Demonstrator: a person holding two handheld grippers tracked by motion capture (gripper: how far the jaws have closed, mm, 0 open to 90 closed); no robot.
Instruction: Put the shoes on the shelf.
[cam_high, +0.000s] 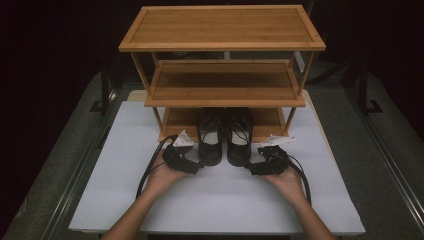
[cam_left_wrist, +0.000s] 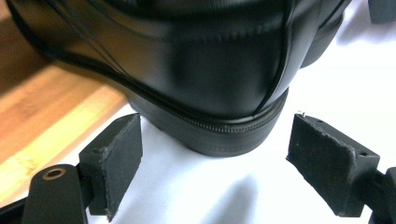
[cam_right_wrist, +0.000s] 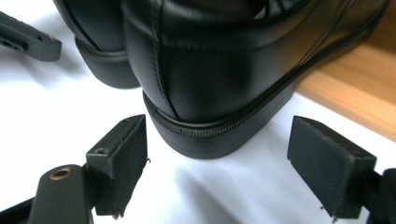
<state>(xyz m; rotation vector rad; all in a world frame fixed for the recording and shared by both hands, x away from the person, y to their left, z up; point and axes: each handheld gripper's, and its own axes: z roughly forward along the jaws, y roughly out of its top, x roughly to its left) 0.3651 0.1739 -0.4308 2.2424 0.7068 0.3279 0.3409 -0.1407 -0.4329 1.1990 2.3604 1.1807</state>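
Under the lowest shelf of the wooden rack (cam_high: 222, 30), the toes of both black leather shoes sit in shadow and are hard to make out, while their heels jut out over the white mat (cam_high: 220, 200). Just left of the rack's front edge, the left gripper (cam_left_wrist: 212, 158) has its jaws spread wide around the left shoe (cam_left_wrist: 187, 60) heel, pads clear of it. The right gripper (cam_right_wrist: 217, 161) likewise stands spread at the right shoe (cam_right_wrist: 219, 70) heel, not touching. Both shoes are glossy, with stitched seams.
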